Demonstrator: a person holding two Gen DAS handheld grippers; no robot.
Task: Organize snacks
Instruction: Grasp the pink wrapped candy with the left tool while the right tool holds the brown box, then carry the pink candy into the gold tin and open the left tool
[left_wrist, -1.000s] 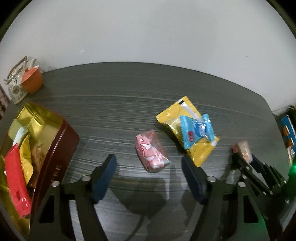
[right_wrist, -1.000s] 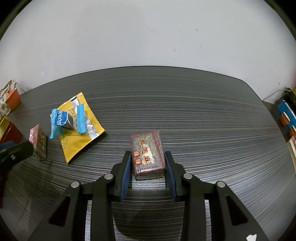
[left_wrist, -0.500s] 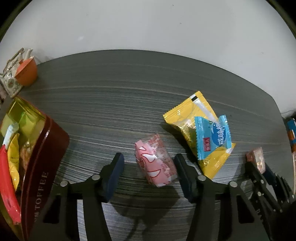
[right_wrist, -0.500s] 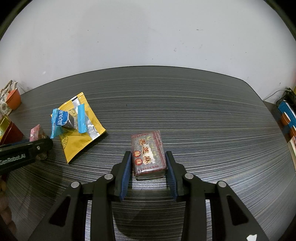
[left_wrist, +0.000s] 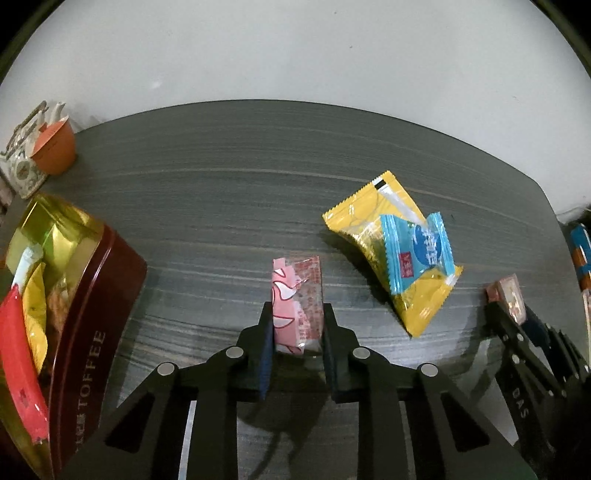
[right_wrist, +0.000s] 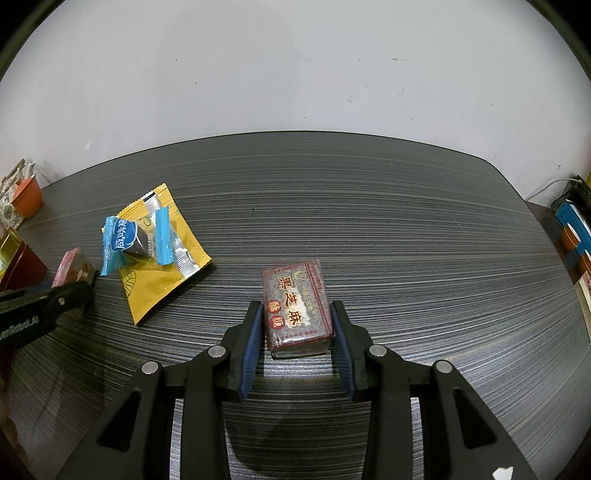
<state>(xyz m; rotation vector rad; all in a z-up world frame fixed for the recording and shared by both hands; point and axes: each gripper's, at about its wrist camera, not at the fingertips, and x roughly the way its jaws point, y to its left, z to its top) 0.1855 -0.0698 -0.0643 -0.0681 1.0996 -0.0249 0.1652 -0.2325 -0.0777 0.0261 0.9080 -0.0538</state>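
The counter (right_wrist: 369, 221) is matt dark wood-grain laminate. At left, the toffee tin (left_wrist: 92, 314) is glossy maroon metal lined with gold foil. The pink candy (left_wrist: 297, 299), yellow packet (left_wrist: 369, 229), blue wrapper (left_wrist: 417, 251) and sesame bar (right_wrist: 295, 306) wear shiny crinkled plastic film. Gripper frames look matt black plastic.

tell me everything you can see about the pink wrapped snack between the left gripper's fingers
The small pink block-shaped snack in clear plastic wrap carries white petal shapes and red print. It stands on edge on the dark striped table, its long side pointing away from the camera. The left gripper is shut on it, both blue pads pressing its sides. Nothing else touches it.
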